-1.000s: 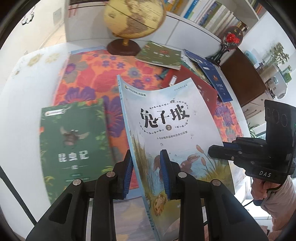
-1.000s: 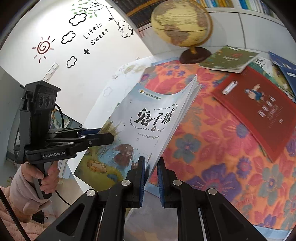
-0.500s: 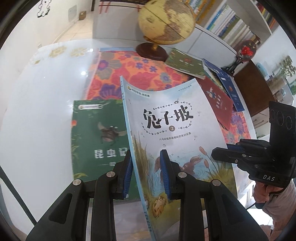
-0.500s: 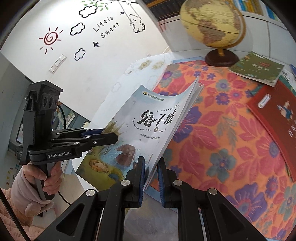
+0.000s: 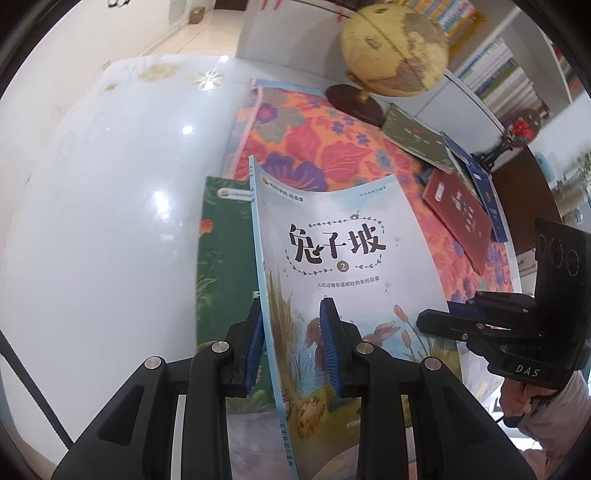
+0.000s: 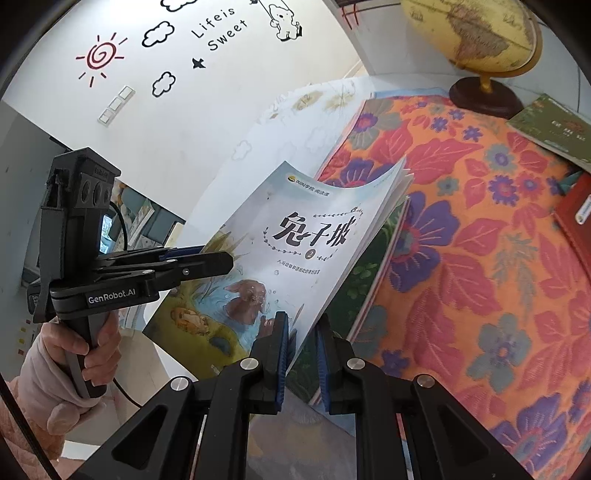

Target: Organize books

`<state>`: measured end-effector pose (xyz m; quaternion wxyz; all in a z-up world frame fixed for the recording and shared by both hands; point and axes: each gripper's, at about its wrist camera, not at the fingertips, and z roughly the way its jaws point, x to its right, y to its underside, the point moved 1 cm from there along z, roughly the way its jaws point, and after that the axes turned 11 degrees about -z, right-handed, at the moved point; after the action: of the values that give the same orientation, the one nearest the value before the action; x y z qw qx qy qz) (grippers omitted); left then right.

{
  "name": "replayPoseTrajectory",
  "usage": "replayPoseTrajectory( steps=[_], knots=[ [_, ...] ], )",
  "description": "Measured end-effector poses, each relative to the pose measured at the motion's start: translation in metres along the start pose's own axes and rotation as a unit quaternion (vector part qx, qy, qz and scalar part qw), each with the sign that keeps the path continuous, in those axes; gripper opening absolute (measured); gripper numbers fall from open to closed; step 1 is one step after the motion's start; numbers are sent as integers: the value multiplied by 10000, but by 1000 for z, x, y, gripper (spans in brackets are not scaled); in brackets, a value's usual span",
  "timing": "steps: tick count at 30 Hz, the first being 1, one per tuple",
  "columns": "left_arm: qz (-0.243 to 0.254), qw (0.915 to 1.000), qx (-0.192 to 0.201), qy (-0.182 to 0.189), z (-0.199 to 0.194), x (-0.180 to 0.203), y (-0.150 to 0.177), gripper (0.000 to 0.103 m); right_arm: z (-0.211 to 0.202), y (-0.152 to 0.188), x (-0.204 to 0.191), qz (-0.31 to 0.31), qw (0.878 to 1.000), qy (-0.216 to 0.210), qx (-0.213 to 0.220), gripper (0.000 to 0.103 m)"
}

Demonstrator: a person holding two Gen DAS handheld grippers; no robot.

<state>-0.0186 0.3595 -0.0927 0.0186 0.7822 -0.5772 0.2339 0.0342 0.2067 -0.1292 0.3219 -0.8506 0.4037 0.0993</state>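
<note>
Left wrist view: the left claw [image 5: 291, 347] grasps the pale-blue rabbit book [image 5: 343, 273] by its spine, above the green insect book [image 5: 225, 258] at 9 o'clock. Right wrist view: the right claw [image 6: 301, 358] clenches the same book's page edge; the globe [image 6: 476, 33] stands at 1 o'clock on the desk [image 6: 280, 110].

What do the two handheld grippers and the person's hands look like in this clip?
Both are black plastic with blue ribbed pads and silver screws. The left gripper reads "GenRobot.AI", has a pistol handle and a black cable. The right gripper reads "DAS", with three round holes on top. Both hands wear pale pink sleeves.
</note>
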Motion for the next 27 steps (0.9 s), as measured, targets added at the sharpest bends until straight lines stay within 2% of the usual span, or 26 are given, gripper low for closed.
replayPoseTrajectory(
  steps=[11, 21, 27],
  knots=[
    [-407, 9990, -158, -51, 25, -31, -9, 25, 32, -4, 12, 369, 9991, 73, -207, 14],
    [-640, 9973, -343, -87, 43, -43, -8, 25, 50, 3, 29, 786, 9956, 154, -491, 14],
    [-719, 9967, -328, -180, 45, -49, -8, 27, 54, 4, 28, 806, 9949, 182, -573, 14]
  ],
)
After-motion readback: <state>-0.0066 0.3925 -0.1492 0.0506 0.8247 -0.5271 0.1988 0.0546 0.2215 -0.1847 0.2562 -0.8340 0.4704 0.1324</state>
